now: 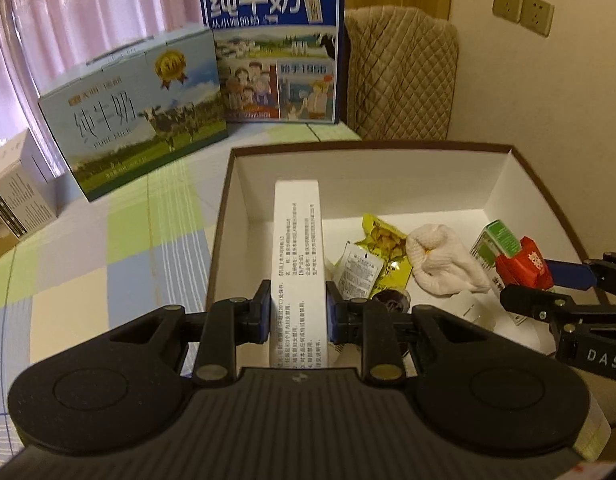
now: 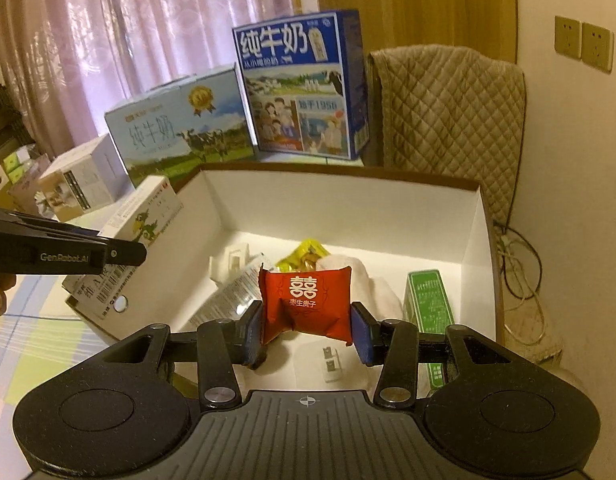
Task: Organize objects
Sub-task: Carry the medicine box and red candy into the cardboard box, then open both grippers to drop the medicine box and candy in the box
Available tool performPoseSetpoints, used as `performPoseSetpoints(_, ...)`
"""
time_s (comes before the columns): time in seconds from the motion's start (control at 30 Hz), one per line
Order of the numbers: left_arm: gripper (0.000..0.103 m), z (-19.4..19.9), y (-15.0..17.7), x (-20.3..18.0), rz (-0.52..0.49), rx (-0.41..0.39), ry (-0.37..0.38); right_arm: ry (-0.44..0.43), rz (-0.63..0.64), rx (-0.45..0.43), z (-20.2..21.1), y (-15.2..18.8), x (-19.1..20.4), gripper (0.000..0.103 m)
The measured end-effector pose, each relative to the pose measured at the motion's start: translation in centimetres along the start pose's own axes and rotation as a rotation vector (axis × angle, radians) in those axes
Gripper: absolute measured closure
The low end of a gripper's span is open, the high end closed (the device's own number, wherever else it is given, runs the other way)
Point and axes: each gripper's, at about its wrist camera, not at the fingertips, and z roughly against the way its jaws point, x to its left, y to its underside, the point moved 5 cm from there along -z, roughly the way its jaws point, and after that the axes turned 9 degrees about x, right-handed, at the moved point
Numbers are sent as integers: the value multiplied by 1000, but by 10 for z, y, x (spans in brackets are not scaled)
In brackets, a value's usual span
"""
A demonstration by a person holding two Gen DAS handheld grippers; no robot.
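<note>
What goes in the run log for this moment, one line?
left gripper: shut on white carton | right gripper: shut on red packet | both over open box

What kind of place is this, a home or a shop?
Most likely a room in a home. Pink curtains hang behind a table with a checked cloth, a quilted cover is draped over something by the wall, and milk cartons stand beside an open box of small household items.
</note>
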Motion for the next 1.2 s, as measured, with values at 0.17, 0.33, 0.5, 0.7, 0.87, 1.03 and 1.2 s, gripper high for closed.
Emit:
performPoseSetpoints(0.17, 81, -14, 4, -2, -17, 27, -17, 12, -5, 22, -7, 6, -6, 61)
performPoseSetpoints(0.33, 81, -24, 5, -2, -37, 36, -31, 17, -8, 29, -12, 5, -8, 61)
performPoseSetpoints(0.5, 61, -22, 3, 2, -44, 16, -36, 11, 4, 27, -13, 3, -5, 60)
performPoseSetpoints(0.7, 47, -16, 4, 4, -62, 13, -32, 6, 15, 33, -19, -2, 2, 60)
performPoseSetpoints(0.87, 40, -10, 4, 10, -61, 5, -28, -4, 9, 37, -26, -7, 6, 60)
performPoseSetpoints(1.03, 31, 1, 5, 16, -49, -15, -16, -19, -31, 7, -32, -20, 6, 59)
performPoseSetpoints(1.2, 21, 13, 6, 22, -33, -38, 0, -35, -91, -32, -32, -31, 2, 46)
